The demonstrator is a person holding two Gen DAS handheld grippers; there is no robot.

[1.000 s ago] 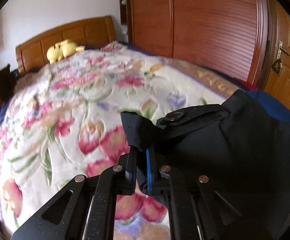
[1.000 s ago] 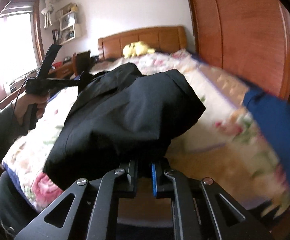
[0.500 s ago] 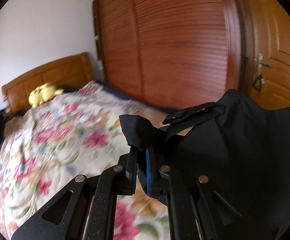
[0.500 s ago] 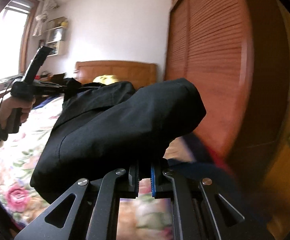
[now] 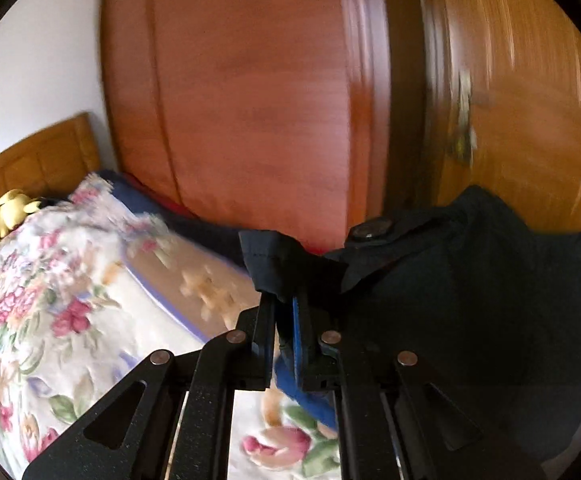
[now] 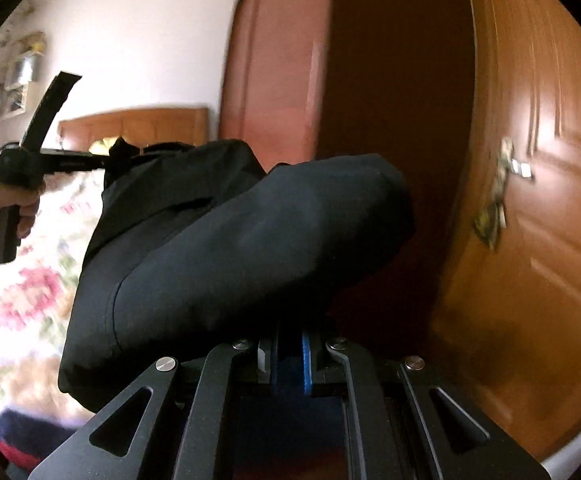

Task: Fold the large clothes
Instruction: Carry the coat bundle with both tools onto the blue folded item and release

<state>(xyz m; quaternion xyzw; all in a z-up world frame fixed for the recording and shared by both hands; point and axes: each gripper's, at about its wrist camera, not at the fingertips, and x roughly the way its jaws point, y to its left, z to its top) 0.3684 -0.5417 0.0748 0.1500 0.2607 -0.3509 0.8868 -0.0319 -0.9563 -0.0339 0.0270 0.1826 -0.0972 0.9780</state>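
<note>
A large black garment (image 5: 470, 300) hangs in the air between both grippers, above the floral bed cover (image 5: 50, 320). My left gripper (image 5: 284, 304) is shut on a corner of its edge, next to a strap with a metal snap (image 5: 368, 229). In the right wrist view the black garment (image 6: 250, 240) bulges over my right gripper (image 6: 286, 340), which is shut on its fabric. The left gripper (image 6: 110, 160) shows there too, held in a hand (image 6: 6, 208) at the left, pinching the garment's far end.
A reddish wooden wardrobe (image 5: 250, 100) and an orange wooden door (image 6: 530, 200) with a handle (image 6: 502, 184) fill the view ahead. The wooden headboard (image 5: 30, 160) and a yellow plush toy (image 5: 6, 216) lie at the far left. Blue cloth (image 5: 310, 400) lies under the left gripper.
Both grippers have swung right and a little up with the garment, away from the bed toward the wardrobe and door. Both grips are unchanged.
</note>
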